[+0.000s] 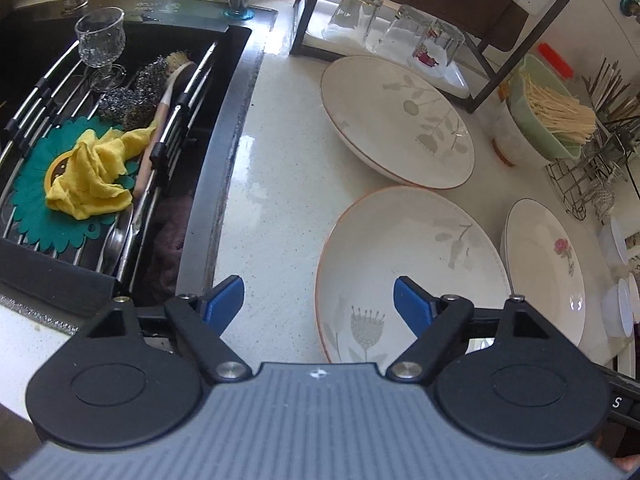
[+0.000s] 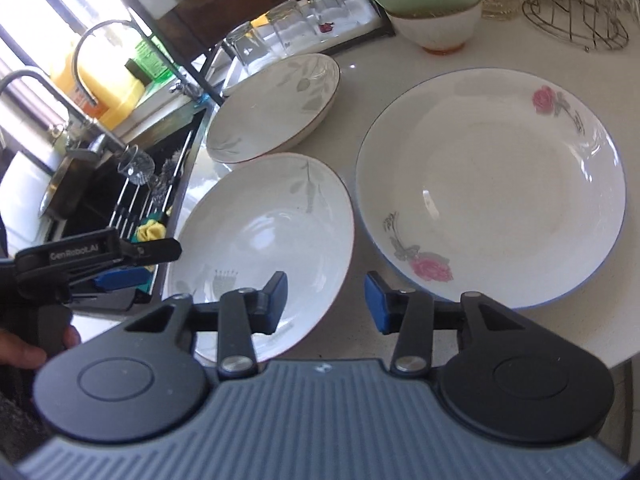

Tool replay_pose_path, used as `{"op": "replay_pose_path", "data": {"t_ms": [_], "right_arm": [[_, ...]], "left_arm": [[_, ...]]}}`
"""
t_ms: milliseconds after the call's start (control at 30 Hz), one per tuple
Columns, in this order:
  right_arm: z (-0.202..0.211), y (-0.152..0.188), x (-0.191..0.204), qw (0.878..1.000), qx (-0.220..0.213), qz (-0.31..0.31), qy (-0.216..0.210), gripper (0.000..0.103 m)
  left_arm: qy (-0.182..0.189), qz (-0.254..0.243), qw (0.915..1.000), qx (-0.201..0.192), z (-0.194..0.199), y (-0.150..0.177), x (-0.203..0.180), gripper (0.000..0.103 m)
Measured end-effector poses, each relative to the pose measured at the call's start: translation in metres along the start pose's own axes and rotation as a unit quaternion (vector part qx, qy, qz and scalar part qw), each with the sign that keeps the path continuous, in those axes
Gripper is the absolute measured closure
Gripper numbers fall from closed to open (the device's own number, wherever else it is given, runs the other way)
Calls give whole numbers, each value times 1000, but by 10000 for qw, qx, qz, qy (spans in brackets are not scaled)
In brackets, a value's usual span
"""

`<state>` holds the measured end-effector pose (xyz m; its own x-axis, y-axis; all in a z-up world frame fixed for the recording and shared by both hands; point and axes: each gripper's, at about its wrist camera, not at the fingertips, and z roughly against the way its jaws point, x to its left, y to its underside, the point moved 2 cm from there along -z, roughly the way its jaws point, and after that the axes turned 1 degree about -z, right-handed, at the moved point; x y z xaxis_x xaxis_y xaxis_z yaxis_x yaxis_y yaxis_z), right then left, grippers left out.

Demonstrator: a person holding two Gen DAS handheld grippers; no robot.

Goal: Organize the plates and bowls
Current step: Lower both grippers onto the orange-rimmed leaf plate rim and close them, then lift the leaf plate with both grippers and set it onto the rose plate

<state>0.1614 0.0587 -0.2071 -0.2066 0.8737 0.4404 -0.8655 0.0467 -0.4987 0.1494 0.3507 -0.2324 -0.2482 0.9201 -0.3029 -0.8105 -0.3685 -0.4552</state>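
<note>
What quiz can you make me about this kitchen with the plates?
1. True or false: the crumpled yellow cloth lies in the black sink.
2. Which white round ceramic plate shows pink roses? A: the blue-rimmed plate. B: the brown-rimmed leaf-patterned plate.
3. Fill in: the clear drinking glasses stand upside ____.
Key: 1 true; 2 A; 3 down.

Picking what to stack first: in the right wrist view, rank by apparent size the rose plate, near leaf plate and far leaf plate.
1. Rose plate
2. Near leaf plate, partly hidden
3. Far leaf plate, though distance may shrink it
</note>
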Motion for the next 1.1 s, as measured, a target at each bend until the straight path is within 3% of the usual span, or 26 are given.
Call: {"op": "replay_pose_path", "data": {"t_ms": [133, 200, 300, 600, 800, 1100], "right_arm": [[-10, -1, 7, 10000, -55, 22, 46, 58], [-14, -1, 9, 9998, -80, 57, 191, 71], [-21, 0, 10, 9990, -122, 61, 428, 77], [-33, 0, 4, 9988, -184, -159, 417, 87], [-34, -2, 5, 9988, -123, -179, 449, 87], [-28, -7, 1, 9992, 80, -391, -27, 86]], "left_arm": [[136, -181, 9997, 29, -12, -6, 2, 35], [231, -200, 9995, 70, -18, -8, 3, 46], [413, -218, 9988, 115, -25, -11, 4, 58], [614, -386, 9972, 204, -39, -16, -5, 64], [582, -411, 9970, 302, -40, -18, -3, 71], [705, -358, 9959, 438, -27, -28, 2, 71]]}}
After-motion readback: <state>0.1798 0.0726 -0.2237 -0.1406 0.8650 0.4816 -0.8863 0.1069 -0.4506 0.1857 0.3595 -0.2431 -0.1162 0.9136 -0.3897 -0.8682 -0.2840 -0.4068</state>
